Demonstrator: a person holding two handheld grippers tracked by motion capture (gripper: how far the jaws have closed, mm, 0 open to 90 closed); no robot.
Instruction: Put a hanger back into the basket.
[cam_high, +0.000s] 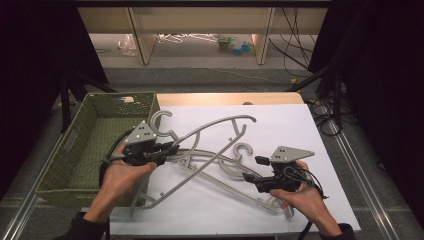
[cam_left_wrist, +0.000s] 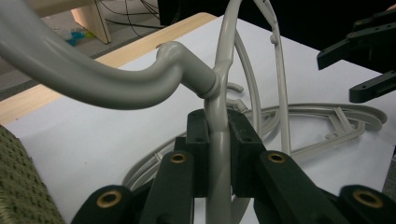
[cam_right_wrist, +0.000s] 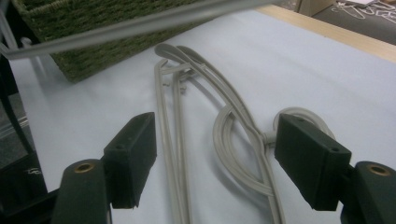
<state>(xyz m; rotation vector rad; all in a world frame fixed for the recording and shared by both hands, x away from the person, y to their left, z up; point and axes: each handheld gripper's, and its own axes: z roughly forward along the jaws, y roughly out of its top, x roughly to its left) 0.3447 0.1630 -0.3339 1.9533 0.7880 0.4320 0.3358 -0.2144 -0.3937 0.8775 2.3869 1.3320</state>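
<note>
My left gripper (cam_high: 176, 146) is shut on a grey plastic hanger (cam_high: 215, 125), lifted and slanted over the white sheet, its hook (cam_high: 161, 120) near the basket corner. In the left gripper view the jaws (cam_left_wrist: 217, 126) clamp the hanger's neck (cam_left_wrist: 217, 158) just below the hook. A second grey hanger (cam_high: 243, 146) lies flat on the sheet. My right gripper (cam_high: 253, 168) hovers over its lower arm, open. In the right gripper view that flat hanger (cam_right_wrist: 236, 135) runs between the wide-apart pads (cam_right_wrist: 133, 149) without touching them.
A green woven basket (cam_high: 120, 95) stands at the left, partly off the white sheet (cam_high: 300, 135). The wooden table edge (cam_high: 225, 98) shows behind the sheet. Shelving and cables are on the floor beyond. The held hanger's bar (cam_right_wrist: 140, 25) crosses above the right gripper.
</note>
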